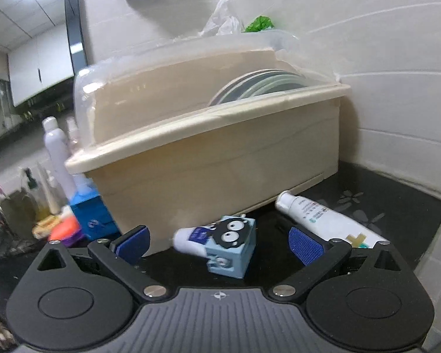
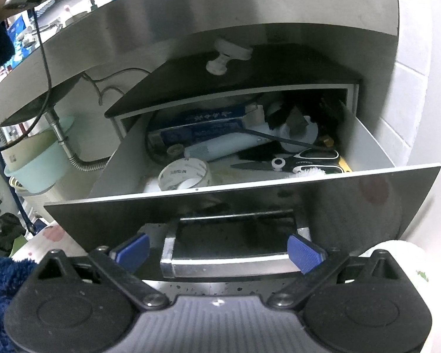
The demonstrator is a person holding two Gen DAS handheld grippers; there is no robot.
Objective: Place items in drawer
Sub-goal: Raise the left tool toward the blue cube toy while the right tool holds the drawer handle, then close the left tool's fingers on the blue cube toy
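On the dark counter (image 1: 397, 214), the left gripper (image 1: 217, 244) (jaws wide, empty) should centre on the blue cube (image 1: 232, 250); the right gripper (image 2: 219, 251), also wide and empty, frames the open drawer (image 2: 373, 147) handle (image 2: 229, 261).

The drawer (image 2: 279, 185) stands pulled open. On the dark counter lie a blue cartoon cube (image 1: 230, 247) and two white tubes (image 1: 323, 220), (image 1: 188, 239).

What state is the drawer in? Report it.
Open. The drawer is pulled out, with tape roll and scissors visible inside. The right tool sits open around its handle.
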